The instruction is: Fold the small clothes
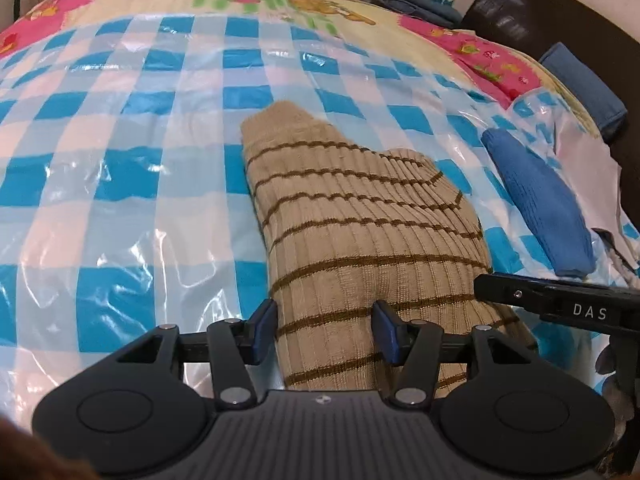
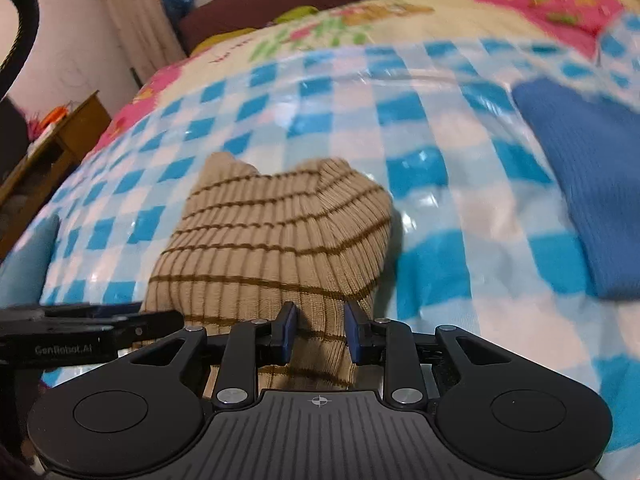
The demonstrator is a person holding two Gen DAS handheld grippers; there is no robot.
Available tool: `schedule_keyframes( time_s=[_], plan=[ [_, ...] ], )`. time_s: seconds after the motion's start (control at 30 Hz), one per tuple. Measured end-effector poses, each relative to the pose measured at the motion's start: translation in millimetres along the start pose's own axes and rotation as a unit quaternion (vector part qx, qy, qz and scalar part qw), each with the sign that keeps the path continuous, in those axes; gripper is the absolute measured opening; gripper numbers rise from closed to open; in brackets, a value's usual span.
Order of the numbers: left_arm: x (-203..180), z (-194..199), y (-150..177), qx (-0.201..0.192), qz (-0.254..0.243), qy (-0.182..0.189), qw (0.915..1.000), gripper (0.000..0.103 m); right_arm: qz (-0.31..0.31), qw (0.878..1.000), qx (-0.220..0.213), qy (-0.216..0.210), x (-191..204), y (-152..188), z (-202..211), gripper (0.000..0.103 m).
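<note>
A beige ribbed sock with brown stripes (image 1: 352,216) lies on a blue-and-white checked plastic sheet (image 1: 120,160); it also shows in the right wrist view (image 2: 272,240). My left gripper (image 1: 325,330) has its jaws apart around the sock's near end, with the fabric between the blue pads. My right gripper (image 2: 320,332) has its jaws closer together and pinches the sock's near end. The right gripper's side (image 1: 560,304) shows at the right of the left wrist view, and the left gripper's side (image 2: 80,336) at the left of the right wrist view.
A folded blue cloth (image 1: 540,204) lies right of the sock, also in the right wrist view (image 2: 588,184). The sheet covers a patterned bedspread (image 1: 280,0). A dark blue cushion (image 1: 584,84) sits at the bed's right edge. A wooden table (image 2: 56,148) stands left of the bed.
</note>
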State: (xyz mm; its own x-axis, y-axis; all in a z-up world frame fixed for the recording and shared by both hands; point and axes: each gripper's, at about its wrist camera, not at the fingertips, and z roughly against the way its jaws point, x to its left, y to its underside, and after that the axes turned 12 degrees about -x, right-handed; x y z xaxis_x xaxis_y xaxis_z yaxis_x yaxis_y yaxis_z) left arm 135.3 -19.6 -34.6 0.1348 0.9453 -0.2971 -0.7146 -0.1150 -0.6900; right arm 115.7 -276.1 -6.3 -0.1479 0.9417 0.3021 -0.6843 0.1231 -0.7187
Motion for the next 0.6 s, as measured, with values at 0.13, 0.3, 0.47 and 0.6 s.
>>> schedule_keyframes(
  time_s=[0.13,0.3,0.47,0.6],
  plan=[
    [0,16,-2,-0.011,-0.004,-0.006,0.9999,0.056,-0.003,1.000,-0.019,-0.006,3,-4,14,0.026],
    [-4,28,10,-0.013,-0.007,-0.005,0.9999,0.056,-0.002,0.999,-0.026,-0.022,12,0,34,0.027],
    [-4,19,28,0.014,-0.009,-0.008,0.9998,0.056,0.010,1.000,-0.007,-0.016,19,21,39,0.027],
    [-5,16,34,0.028,-0.005,-0.014,0.9995,0.056,0.024,0.999,0.020,0.009,19,34,29,0.027]
  ],
)
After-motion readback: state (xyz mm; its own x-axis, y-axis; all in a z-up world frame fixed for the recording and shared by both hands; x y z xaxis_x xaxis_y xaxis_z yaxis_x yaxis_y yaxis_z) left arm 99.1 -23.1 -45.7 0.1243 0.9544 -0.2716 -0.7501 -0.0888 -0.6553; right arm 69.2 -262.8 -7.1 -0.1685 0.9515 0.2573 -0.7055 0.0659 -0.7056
